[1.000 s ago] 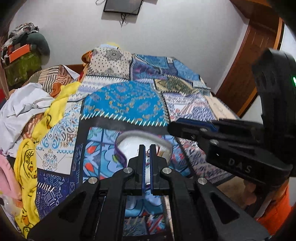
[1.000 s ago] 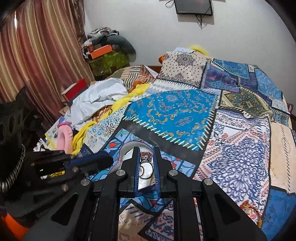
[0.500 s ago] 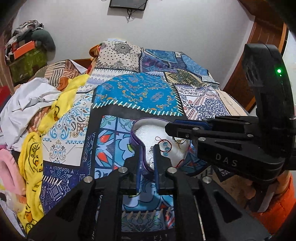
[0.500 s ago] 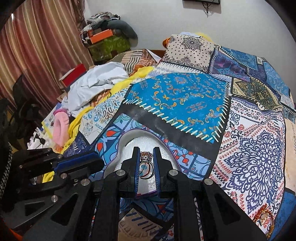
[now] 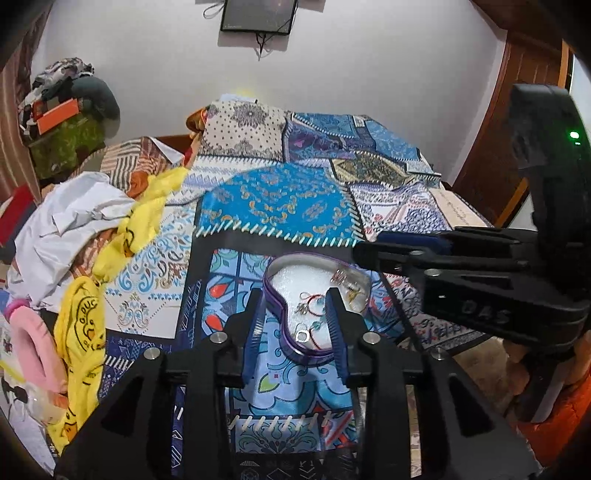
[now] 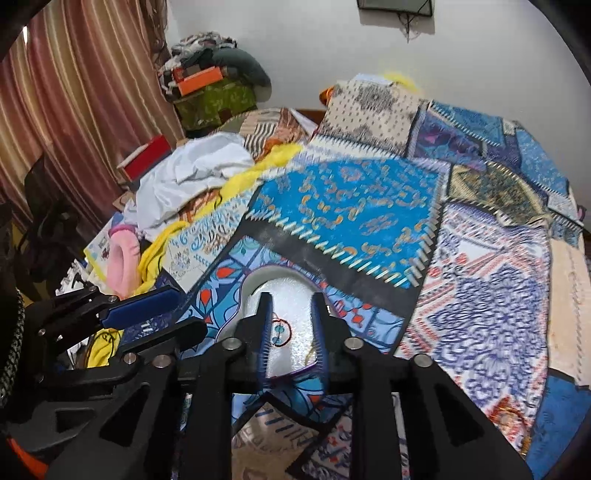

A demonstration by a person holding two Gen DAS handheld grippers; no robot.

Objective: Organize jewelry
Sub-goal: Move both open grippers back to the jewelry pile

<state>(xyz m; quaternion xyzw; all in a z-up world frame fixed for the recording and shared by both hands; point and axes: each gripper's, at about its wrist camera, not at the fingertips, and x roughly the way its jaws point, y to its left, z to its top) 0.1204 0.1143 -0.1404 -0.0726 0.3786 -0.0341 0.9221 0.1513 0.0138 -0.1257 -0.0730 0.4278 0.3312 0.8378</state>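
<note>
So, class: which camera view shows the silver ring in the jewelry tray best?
The left wrist view: the silver ring lies unobstructed near the jewelry tray rim. In the right wrist view no ring can be made out.

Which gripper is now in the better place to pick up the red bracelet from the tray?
Probably the right gripper: the red bracelet lies just inside its left finger, jaws having just opened. The left gripper straddles the tray rim instead.

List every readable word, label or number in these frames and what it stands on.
"DAS": raised letters on the right gripper's black body, left wrist view.
"DUC": partial black print on the yellow cloth; the rest is folded away.
Screen on the wall: no readable text.
</note>
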